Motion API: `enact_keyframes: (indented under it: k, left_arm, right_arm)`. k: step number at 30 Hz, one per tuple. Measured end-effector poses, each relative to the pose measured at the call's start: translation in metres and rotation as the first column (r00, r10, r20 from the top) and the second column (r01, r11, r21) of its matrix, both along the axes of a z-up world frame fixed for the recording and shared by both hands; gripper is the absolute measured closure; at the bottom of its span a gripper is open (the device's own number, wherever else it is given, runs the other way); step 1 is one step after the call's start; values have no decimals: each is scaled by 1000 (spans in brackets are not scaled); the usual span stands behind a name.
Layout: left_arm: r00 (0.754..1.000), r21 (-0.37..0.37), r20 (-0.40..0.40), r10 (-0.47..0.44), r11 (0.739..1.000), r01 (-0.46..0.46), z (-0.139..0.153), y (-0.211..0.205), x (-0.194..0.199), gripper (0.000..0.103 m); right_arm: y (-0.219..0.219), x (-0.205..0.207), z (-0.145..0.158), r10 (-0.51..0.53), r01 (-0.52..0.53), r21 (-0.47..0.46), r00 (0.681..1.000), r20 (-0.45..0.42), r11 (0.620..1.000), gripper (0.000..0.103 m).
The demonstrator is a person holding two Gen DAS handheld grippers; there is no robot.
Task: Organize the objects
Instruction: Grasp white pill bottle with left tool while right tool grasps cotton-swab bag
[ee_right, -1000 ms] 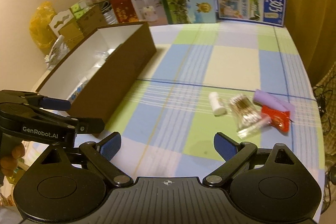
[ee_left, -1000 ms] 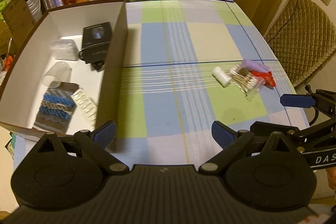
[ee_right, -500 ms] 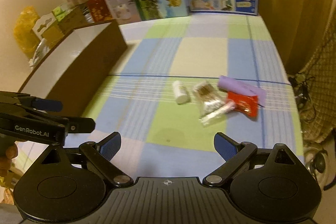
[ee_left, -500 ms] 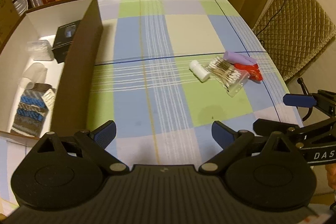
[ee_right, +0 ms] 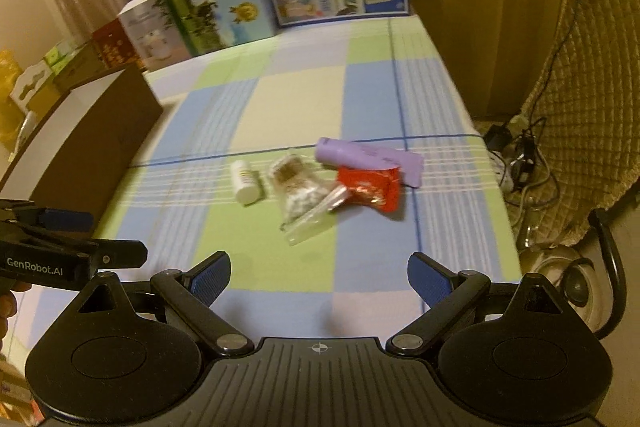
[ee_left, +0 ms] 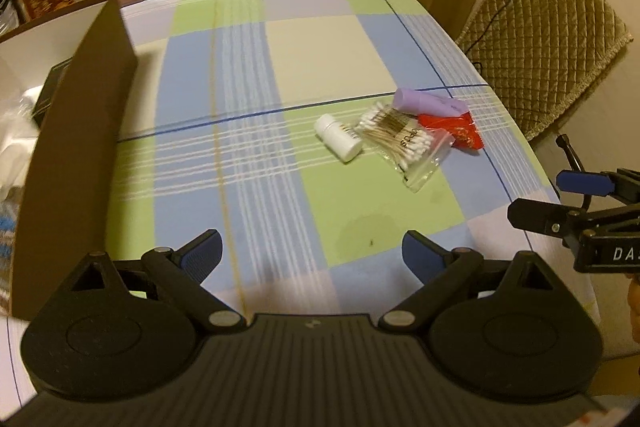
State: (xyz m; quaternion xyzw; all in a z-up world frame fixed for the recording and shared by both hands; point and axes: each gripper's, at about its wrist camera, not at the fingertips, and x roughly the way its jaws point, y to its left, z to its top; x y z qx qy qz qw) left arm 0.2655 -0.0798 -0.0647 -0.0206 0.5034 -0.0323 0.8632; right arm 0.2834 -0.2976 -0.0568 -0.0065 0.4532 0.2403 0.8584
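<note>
- Claws: left gripper and right gripper both spread apart, empty.
- Ahead, unsorted: white plastic bottle, clear bag of cotton swabs, awaiting the brown cardboard box at left.

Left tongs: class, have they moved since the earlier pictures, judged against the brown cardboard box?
Yes. The left tongs have swung rightward, away from the brown cardboard box, toward the white plastic bottle.

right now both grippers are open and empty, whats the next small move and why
Probably ease the right gripper forward toward the white bottle: it lies apart at the near-left edge of the pile, while the cotton swab bag overlaps the red packet.
</note>
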Motion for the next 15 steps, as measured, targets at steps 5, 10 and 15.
enact_keyframes:
  k: [5,10,15]
  left_arm:
    - [1000,20,-2,-30,999,30,-4,-10,19,8]
    - [998,26,4,-63,998,63,-8,-17,33,8]
    - [996,23,8,-93,995,93,-14,-19,46,9]
  right_arm:
    - [-7,11,-4,-31,31,1,1000,-3,1000,10]
    - [-11,21,-7,-57,57,-3,998,-2,998,10]
    - [-14,33,-11,-84,84,-9,996,-3,996,10]
